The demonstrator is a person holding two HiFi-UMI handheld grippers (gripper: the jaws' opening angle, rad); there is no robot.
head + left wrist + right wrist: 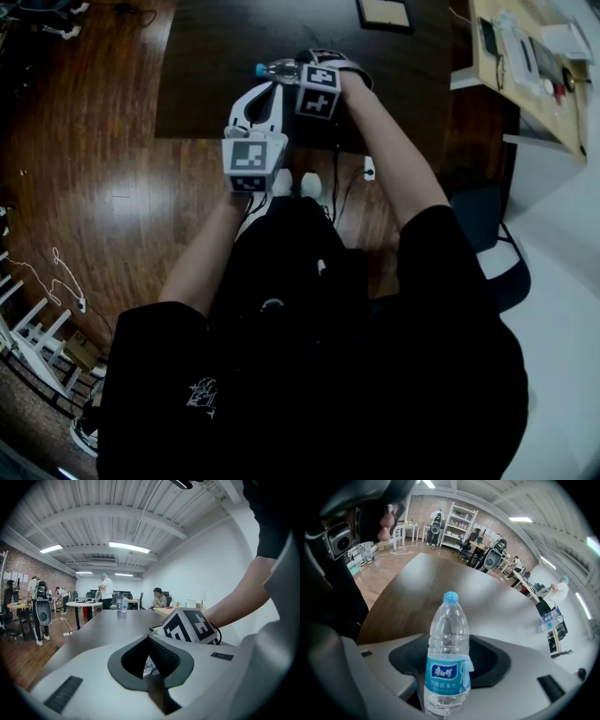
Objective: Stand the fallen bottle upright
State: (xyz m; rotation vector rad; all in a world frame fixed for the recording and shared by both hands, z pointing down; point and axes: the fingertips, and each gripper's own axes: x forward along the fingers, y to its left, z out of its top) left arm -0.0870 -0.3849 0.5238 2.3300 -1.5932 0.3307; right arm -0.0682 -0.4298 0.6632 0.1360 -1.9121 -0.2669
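A clear water bottle [278, 67] with a blue cap and blue label lies on its side on the dark table [206, 84], cap toward the left. My right gripper [302, 75] comes down over its body from the right. In the right gripper view the bottle [447, 658] runs between the two jaws, cap pointing away, and dark pad [492, 665] shows on either side of it, so the gripper [447, 670] stands open around it. My left gripper [273, 88] is shut and empty, its tips just in front of the bottle. In its own view the left gripper [149, 640] faces the right gripper's marker cube [187, 626].
The bottle lies close to the table's near edge [234, 139], with wooden floor and cables below. A framed flat object [384, 13] rests at the table's far side. A light desk [525, 66] stands at right, a white rack [33, 337] at lower left. People and a round table [86, 604] are far off.
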